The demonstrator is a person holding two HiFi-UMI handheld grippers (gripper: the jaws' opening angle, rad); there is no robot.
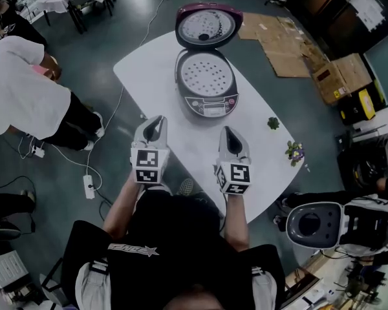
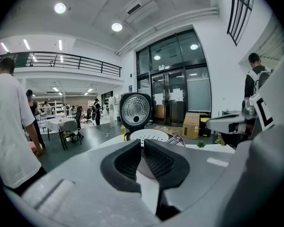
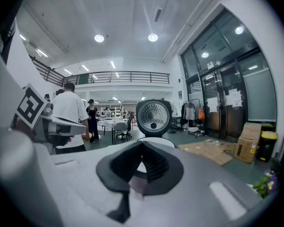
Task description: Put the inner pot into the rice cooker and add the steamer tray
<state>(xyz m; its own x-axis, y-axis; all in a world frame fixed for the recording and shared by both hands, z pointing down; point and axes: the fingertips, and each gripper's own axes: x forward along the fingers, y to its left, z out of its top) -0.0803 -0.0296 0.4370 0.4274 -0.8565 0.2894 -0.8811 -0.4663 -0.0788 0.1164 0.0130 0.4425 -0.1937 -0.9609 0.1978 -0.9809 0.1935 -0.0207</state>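
The cooker (image 1: 205,82) stands at the far end of the worktop (image 1: 181,148) with its lid (image 1: 208,26) up. The perforated tray (image 1: 207,74) lies in its mouth, hiding any pot beneath. The left gripper (image 1: 156,119) and right gripper (image 1: 227,130) hover near, well apart from it, fingers narrow and empty. My worry is that a crookedly seated tray could tilt or jam the lid.

Black short-sleeved top (image 1: 181,237), white star logo (image 1: 132,249) printed across it, white panels either side of the top. Ahead of the top, pale grey left gripper (image 1: 156,120) and right gripper (image 1: 227,130), each with a black-and-white marker cube.
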